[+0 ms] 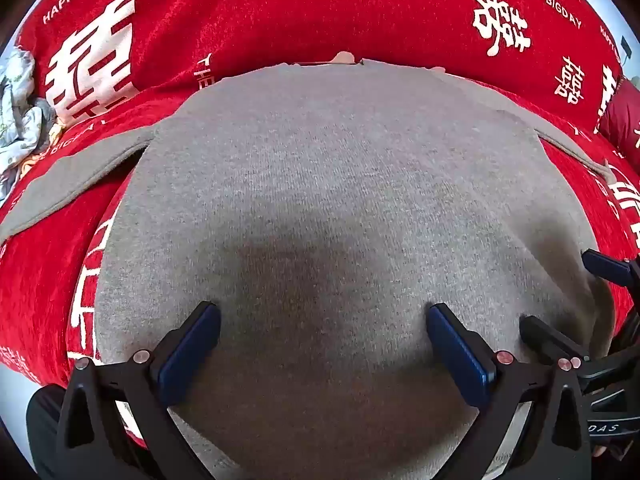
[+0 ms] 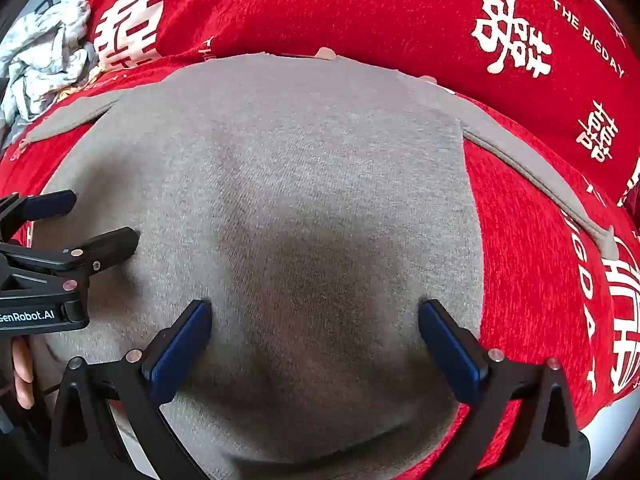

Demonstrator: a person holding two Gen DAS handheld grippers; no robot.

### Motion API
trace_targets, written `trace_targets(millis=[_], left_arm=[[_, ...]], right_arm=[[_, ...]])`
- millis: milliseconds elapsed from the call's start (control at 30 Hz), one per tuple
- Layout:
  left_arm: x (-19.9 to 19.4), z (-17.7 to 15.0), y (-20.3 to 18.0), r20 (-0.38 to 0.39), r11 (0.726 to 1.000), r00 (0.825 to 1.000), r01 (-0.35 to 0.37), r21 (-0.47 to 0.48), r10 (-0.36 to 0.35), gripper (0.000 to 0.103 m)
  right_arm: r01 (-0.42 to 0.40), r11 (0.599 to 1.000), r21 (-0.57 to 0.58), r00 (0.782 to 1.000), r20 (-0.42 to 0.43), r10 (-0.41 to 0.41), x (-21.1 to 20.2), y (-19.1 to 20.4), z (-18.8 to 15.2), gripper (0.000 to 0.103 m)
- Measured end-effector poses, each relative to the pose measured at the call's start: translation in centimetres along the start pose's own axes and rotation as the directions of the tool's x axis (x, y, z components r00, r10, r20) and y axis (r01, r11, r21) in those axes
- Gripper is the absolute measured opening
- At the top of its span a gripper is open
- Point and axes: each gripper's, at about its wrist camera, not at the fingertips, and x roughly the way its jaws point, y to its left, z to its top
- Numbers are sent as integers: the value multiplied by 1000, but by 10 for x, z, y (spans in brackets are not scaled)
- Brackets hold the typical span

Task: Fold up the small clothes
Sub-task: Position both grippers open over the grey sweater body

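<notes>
A small grey knit top (image 1: 328, 184) lies flat on a red cloth with white lettering (image 1: 280, 12), sleeves spread out to both sides. My left gripper (image 1: 324, 312) hovers over the lower middle of the top, jaws wide open, nothing between the blue pads. My right gripper (image 2: 316, 308) stands over the same garment (image 2: 304, 168) further right, also wide open and holding nothing. Each gripper shows in the other's view: the right gripper (image 1: 560, 292) at the right edge, the left gripper (image 2: 100, 220) at the left edge. The near hem is hidden behind the fingers.
A crumpled pile of pale printed clothes (image 1: 20, 112) lies at the far left on the red cloth, also seen as the pale pile (image 2: 44, 52) in the right wrist view. A person's fingers (image 2: 22, 372) grip the left handle.
</notes>
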Motion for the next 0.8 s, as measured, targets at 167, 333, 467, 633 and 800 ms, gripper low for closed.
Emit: trace_targets(millis=[167,333,467,633,800], left_arm=[[0,0,0,2,1000,1000,-4,4,4,103],[0,0,0,3,1000,1000,-4,4,4,103],[-1,0,-2,20,1000,1000,-7,4,7,103],[-1,0,-4,31,1000,999,-14,-2,14,103],[-1,8,-4,-32,1000,999,-22,-9,22,103]], right_arm=[[0,1000,-2,1000,-1,0,1,2,5,103],[0,1000,0,1000,0,0,-1,2,-1,103],[-1,1000,0,1000,0,1,-1,2,-1,103],[0,1000,4,1000,-2,0,-2,2,-1,103],[7,1000,2,1000,-14,-7,0,3,4,103]])
